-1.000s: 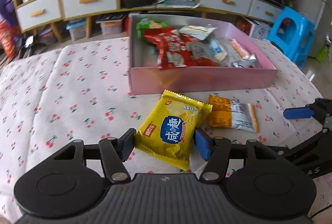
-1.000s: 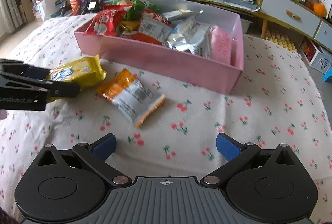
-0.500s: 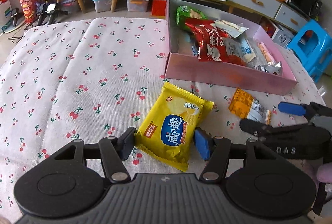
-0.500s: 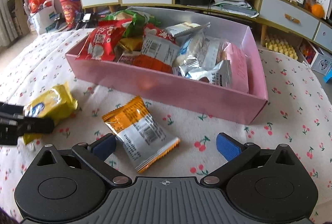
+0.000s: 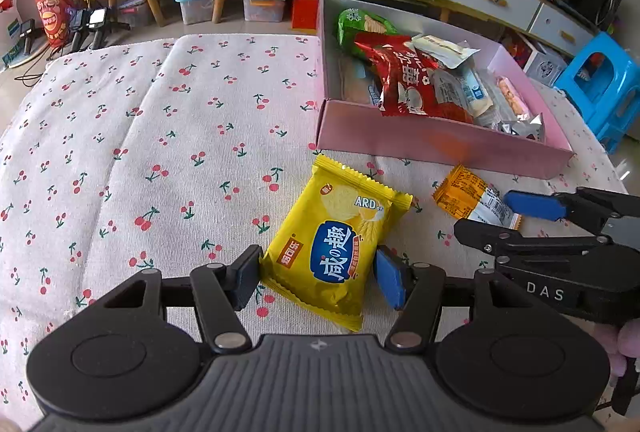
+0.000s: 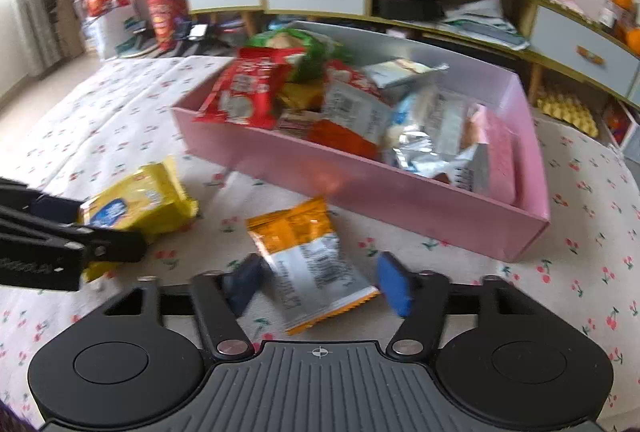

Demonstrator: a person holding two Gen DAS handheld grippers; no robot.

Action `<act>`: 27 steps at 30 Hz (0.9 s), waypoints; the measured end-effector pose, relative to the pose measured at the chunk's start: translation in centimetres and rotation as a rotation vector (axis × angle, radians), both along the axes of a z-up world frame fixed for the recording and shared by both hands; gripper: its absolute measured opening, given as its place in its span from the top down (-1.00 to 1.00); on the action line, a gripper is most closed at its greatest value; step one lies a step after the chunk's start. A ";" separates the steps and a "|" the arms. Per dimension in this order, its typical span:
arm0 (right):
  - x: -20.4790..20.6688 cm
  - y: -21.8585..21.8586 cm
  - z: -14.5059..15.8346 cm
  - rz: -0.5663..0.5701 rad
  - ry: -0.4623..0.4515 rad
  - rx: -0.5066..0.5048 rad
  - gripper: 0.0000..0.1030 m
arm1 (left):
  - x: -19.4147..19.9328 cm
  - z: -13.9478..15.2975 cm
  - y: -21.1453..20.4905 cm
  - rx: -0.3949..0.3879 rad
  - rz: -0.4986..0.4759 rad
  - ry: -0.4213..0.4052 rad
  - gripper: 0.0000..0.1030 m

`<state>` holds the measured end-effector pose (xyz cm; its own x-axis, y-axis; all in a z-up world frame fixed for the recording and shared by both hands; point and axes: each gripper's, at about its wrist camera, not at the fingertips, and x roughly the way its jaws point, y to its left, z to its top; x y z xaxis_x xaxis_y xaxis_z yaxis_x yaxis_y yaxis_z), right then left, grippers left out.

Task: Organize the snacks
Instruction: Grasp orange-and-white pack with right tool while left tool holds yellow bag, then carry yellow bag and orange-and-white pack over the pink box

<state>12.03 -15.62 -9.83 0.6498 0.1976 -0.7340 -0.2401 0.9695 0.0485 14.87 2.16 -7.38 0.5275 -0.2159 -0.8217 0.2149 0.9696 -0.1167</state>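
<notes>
Snacks point(image 6: 360, 111) blur in motion; pink box point(image 6: 360, 187) hides lower ones.

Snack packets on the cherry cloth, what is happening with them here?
A person holds a tool in each hand. The left tool is closed on the yellow packet. The right tool has just been closing around the orange packet, though a gap remains at one pad. Both packets lie outside the pink box, which already holds many snacks.

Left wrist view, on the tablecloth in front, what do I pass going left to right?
Yellow chip packet → orange and white packet → right gripper, reaching in from the right edge.
</notes>
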 end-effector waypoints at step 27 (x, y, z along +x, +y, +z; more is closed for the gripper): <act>-2.1 -3.8 3.8 -0.102 0.158 0.172 0.15 | -1.2 2.3 -0.4 -0.079 -0.026 -0.020 -0.06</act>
